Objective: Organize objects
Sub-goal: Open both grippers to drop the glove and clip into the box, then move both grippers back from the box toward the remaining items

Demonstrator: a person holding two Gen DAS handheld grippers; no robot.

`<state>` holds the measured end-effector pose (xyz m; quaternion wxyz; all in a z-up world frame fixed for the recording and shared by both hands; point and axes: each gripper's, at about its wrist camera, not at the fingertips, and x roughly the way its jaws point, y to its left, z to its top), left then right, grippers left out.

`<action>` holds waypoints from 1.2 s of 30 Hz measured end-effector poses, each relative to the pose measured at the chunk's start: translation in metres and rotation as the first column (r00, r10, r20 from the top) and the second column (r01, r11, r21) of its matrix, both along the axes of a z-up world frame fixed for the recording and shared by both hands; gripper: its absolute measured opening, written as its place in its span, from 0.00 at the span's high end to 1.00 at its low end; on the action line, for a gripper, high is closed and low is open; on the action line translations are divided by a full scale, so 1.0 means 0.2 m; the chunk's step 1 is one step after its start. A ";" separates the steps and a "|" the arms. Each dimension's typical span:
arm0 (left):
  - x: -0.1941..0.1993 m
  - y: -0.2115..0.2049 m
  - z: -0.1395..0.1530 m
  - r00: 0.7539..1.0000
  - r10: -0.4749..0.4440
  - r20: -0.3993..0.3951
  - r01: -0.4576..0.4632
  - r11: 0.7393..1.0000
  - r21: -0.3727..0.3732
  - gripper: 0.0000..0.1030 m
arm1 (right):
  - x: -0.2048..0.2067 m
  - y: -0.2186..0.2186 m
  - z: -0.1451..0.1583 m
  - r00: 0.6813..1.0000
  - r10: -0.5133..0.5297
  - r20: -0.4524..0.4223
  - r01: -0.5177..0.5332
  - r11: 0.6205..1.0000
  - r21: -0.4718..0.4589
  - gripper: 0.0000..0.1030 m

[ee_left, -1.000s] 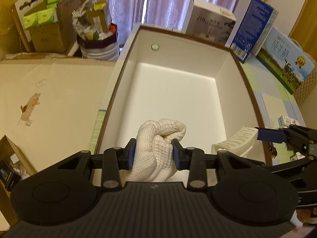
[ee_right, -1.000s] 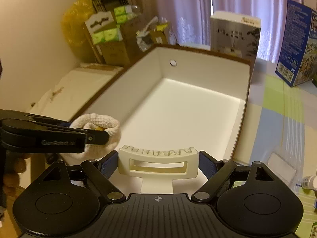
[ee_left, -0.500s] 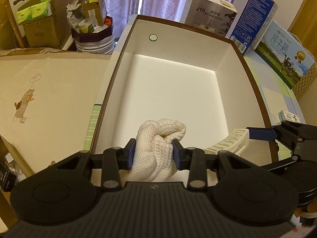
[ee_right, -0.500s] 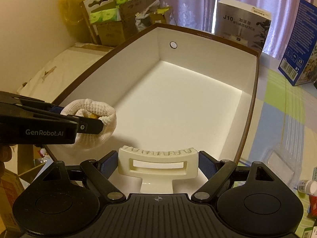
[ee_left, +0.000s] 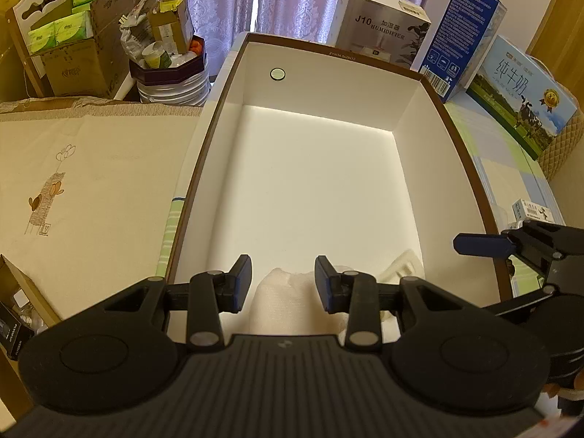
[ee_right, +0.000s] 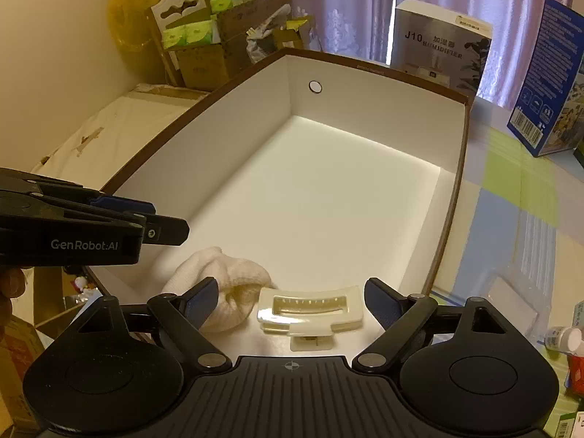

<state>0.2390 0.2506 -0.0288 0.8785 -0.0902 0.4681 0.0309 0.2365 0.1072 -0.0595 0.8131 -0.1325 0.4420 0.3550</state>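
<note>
Where the big white box (ee_left: 328, 84) with a brown rim lies open, both tools hang over its near edge. The right gripper (ee_right: 292, 299) stands wide open, its pads clear of everything. The left gripper (ee_left: 283, 277) shows only a narrow gap and has hold of nothing. A white knitted cloth (ee_right: 233, 281) lies bunched on the box floor near the near-left corner. A cream plastic piece (ee_right: 310, 310) lies just beside it along the near edge.

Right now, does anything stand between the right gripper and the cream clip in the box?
Nothing visible does. The cream clip lies on the box floor just ahead of the open right gripper; the knitted cloth lies beside it, not over it.
</note>
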 end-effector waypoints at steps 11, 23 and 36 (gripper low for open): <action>-0.03 -0.03 0.04 1.000 -0.022 0.018 0.022 1.000 0.012 0.58 | -0.04 -0.05 0.06 1.000 -0.027 -0.002 0.027 0.999 0.031 0.17; -0.08 -0.12 0.14 0.998 -0.055 0.040 0.053 0.998 0.035 0.30 | -0.14 -0.23 0.21 0.995 -0.097 0.012 0.095 0.986 0.137 0.17; -0.22 -0.28 0.27 0.997 -0.021 0.081 0.015 0.997 0.073 0.24 | -0.20 -0.50 0.33 0.992 -0.124 0.015 0.118 0.967 0.227 0.17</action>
